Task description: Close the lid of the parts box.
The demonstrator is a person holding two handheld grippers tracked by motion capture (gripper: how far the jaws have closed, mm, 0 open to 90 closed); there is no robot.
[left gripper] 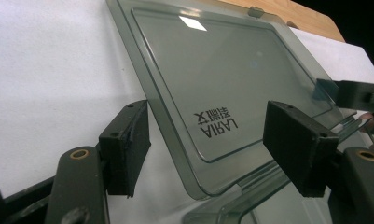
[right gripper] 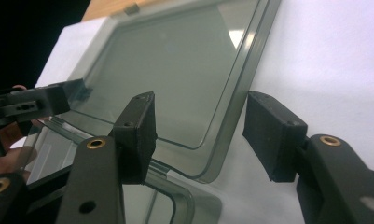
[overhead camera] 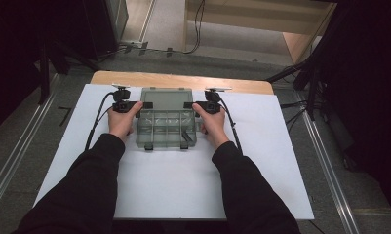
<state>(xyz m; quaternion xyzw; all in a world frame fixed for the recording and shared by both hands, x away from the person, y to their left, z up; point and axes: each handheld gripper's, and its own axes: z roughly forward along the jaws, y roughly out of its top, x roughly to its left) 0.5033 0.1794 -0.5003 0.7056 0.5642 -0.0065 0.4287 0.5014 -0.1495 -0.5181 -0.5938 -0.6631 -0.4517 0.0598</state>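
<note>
Smoky clear organiser box (overhead camera: 166, 127), lid (left gripper: 231, 93) open, printed lettering

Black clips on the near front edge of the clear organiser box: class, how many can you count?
2. On the organiser box, one clip sits at the front edge's left end, the other clip at its right end. Others may be hidden behind the hands.

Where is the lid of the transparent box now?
In the high view the lid lies open behind the compartment box, at the table's far middle on the white sheet, between the left gripper and right gripper.
</note>
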